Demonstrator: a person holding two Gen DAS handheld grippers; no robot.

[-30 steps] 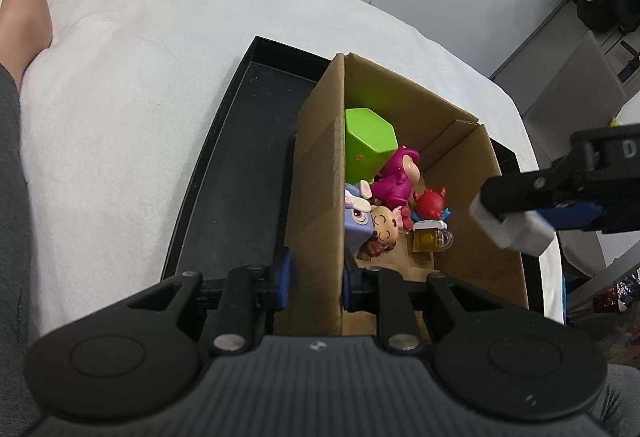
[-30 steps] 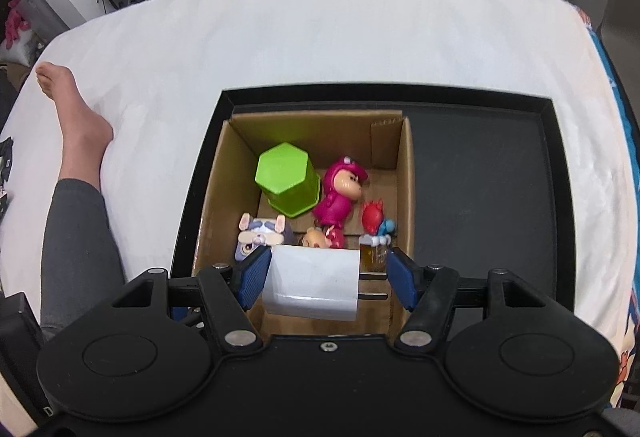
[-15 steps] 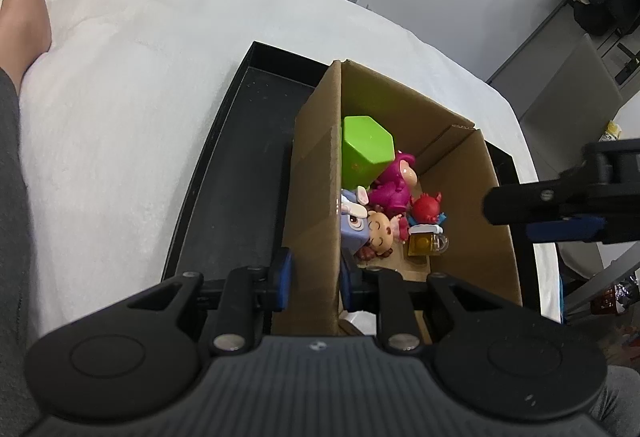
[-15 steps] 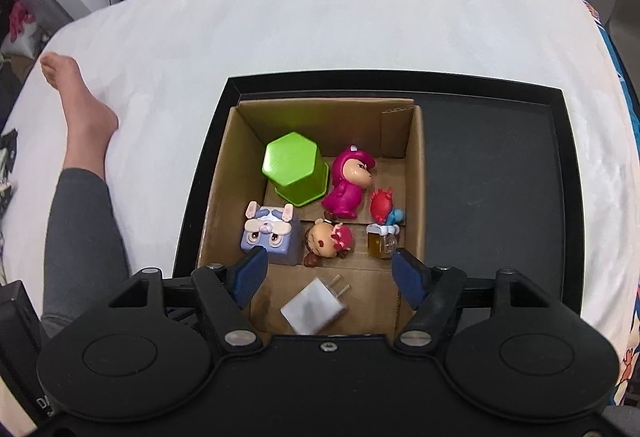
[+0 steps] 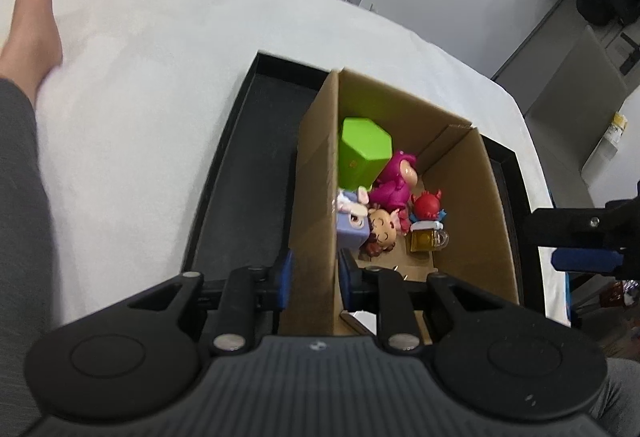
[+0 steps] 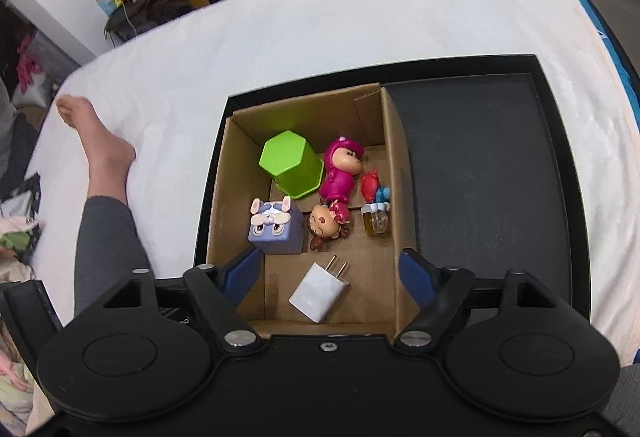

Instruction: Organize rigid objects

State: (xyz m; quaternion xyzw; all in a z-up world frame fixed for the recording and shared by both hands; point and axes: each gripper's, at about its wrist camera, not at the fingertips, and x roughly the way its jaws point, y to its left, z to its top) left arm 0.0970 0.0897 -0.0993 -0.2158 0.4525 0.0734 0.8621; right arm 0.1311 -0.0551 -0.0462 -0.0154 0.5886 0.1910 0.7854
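Dropped from the opening right claw (image 6: 331, 273), one charger (image 6: 320, 293) joins six toys.

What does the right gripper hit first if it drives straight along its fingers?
Most likely the white plug adapter lying on the cardboard box floor, between the opening jaws of the right gripper; depth is unclear, so its prongs or the floor might come first.

White bed (image 6: 320, 17), black tray (image 6: 480, 197) lying directly on it toward its near edge, a person's bare foot (image 6: 96, 141) and grey-trousered leg (image 6: 108, 245) resting near its left edge
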